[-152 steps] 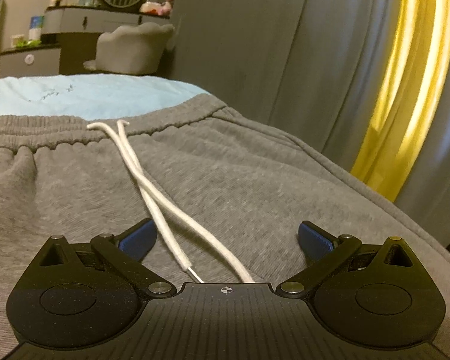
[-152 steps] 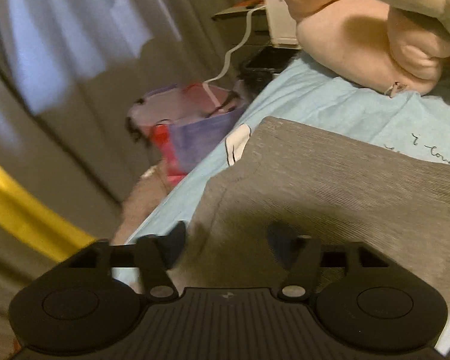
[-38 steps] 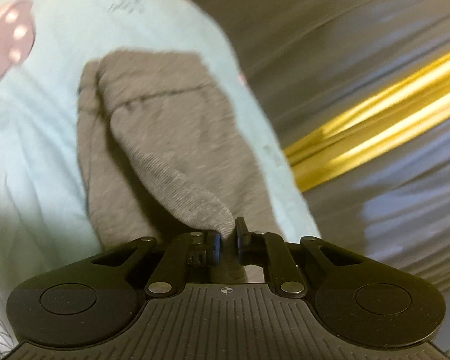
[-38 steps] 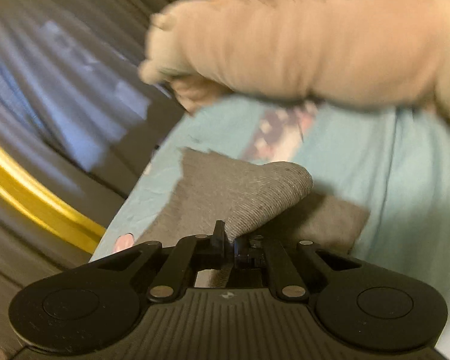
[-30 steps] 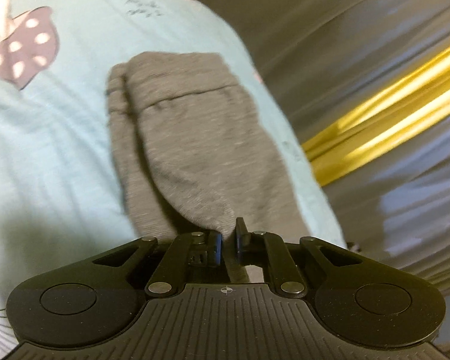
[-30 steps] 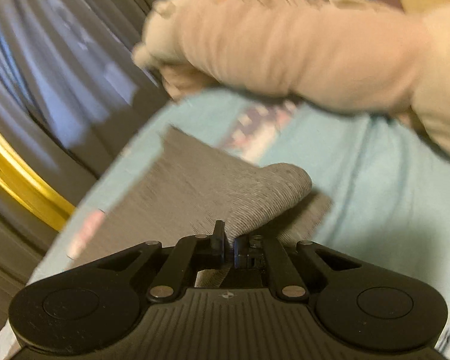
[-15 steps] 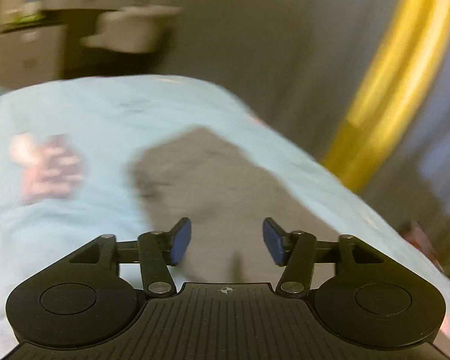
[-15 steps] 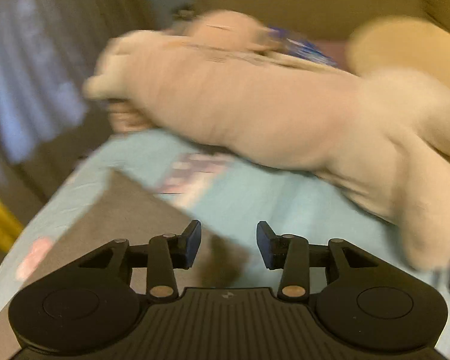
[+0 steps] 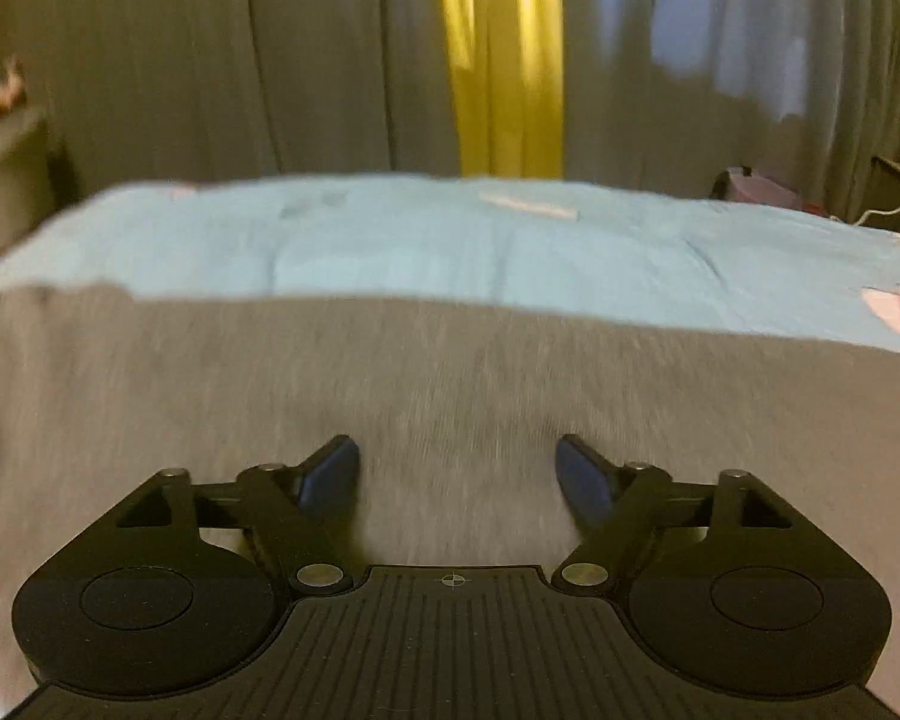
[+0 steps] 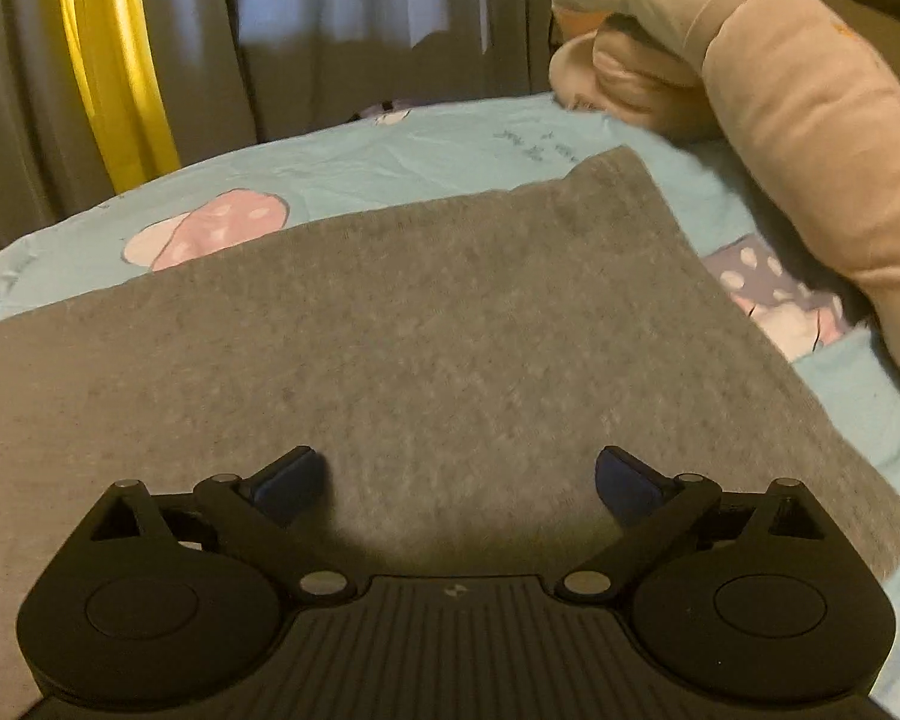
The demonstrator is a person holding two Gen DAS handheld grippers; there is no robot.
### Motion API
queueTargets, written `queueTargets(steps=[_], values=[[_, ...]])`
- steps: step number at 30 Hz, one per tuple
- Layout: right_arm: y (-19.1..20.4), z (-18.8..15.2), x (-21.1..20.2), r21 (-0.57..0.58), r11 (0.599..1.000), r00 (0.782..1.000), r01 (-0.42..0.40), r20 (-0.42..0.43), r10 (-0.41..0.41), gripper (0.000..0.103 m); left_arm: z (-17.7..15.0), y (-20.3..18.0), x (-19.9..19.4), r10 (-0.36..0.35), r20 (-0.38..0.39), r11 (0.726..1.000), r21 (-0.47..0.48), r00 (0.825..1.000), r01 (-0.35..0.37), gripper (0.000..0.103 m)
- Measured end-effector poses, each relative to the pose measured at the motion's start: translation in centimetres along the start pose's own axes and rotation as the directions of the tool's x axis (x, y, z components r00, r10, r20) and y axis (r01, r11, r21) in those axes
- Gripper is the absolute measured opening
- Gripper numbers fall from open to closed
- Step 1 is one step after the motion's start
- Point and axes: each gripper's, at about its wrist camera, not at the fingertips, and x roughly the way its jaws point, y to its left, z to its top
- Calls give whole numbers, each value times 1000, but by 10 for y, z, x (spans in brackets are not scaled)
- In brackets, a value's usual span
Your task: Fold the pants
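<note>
The grey pants [image 9: 450, 372] lie flat on the light blue bed sheet [image 9: 450, 240], folded lengthwise into a long strip. My left gripper [image 9: 457, 474] is open and empty, low over the grey cloth. In the right wrist view the pants [image 10: 420, 330] end at a corner at the far right. My right gripper [image 10: 456, 477] is open and empty, low over the cloth near that end.
A large pink plush toy [image 10: 780, 108] lies on the bed just right of the pants. Grey curtains with a yellow strip [image 9: 504, 60] hang behind the bed. A bag [image 9: 756, 186] and a cable [image 9: 888, 204] sit beyond the far right bed edge.
Both grippers held folded pant edges a second ago, then let go and opened. Both now face across the flattened pants toward the curtains.
</note>
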Motion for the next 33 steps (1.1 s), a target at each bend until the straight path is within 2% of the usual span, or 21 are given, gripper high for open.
queueTargets(steps=[3, 7, 9, 12, 13, 14, 15, 16, 17, 18, 20, 21, 24, 25, 26, 27, 29, 30, 31, 32, 33], values=[[-6, -2, 3, -4, 1000, 998, 27, 52, -26, 99, 9, 4, 15, 43, 46, 999, -2, 998, -43, 88], [-26, -6, 1, 6, 995, 989, 96, 112, -96, 99, 24, 36, 24, 175, 46, 984, -46, 984, -172, 89], [-51, -8, -9, 91, 991, 987, 100, 116, -110, 98, 28, 57, 23, 246, 14, 965, -98, 969, -243, 89], [-82, -14, -29, 211, 977, 987, 35, 143, -66, 98, 21, 95, 10, 311, -17, 940, -141, 950, -310, 87], [-86, -15, -35, 235, 970, 986, 62, 136, -96, 98, 18, 104, 2, 327, -23, 934, -143, 945, -327, 86], [-89, -15, -41, 257, 961, 984, 102, 113, -135, 98, 14, 112, -6, 314, -21, 937, -152, 949, -313, 85], [-93, -16, -48, 279, 958, 987, 74, 116, -110, 97, 8, 123, -16, 265, -8, 949, -176, 964, -262, 85], [-99, -19, -56, 307, 952, 990, 2, 137, -46, 97, 0, 133, -25, 172, 8, 963, -212, 985, -166, 86], [-104, -22, -60, 335, 937, 988, -98, 149, 50, 97, -6, 141, -29, 99, -4, 969, -228, 995, -97, 87], [-109, -25, -61, 352, 914, 977, -200, 142, 159, 97, -10, 147, -30, 84, -33, 970, -225, 996, -89, 87], [-115, -32, -56, 375, 868, 946, -324, 104, 308, 97, -19, 154, -22, 243, -104, 956, -141, 965, -256, 84], [-117, -36, -57, 372, 871, 947, -320, 107, 302, 96, -21, 158, -22, 323, -112, 937, -105, 940, -334, 79], [-138, -41, -64, 453, 873, 982, -183, 121, 143, 93, -10, 163, -29, 433, -115, 892, -91, 894, -444, 71], [-147, -42, -67, 496, 859, 990, -129, 113, 84, 90, -4, 158, -35, 477, -112, 871, -71, 872, -486, 76], [-156, -43, -71, 543, 829, 989, -135, 129, 76, 89, 1, 152, -40, 510, -92, 855, -52, 855, -515, 79], [-162, -45, -76, 581, 801, 987, -140, 147, 66, 90, 5, 143, -46, 514, -55, 856, -38, 856, -516, 84], [-169, -43, -85, 600, 796, 990, -84, 140, -1, 90, 12, 127, -63, 422, 9, 906, -46, 907, -421, 86], [-174, -43, -87, 609, 790, 990, -77, 138, -9, 89, 13, 118, -73, 360, 13, 931, -75, 933, -358, 87], [-181, -45, -87, 638, 764, 990, -99, 144, 8, 88, 13, 110, -82, 289, 7, 952, -108, 957, -287, 87], [-191, -49, -85, 676, 724, 987, -138, 154, 44, 77, 12, 100, -90, 202, 1, 970, -137, 979, -200, 87], [-198, -53, -84, 707, 682, 981, -184, 170, 89, 56, 9, 89, -98, 115, -6, 979, -167, 993, -114, 88]])
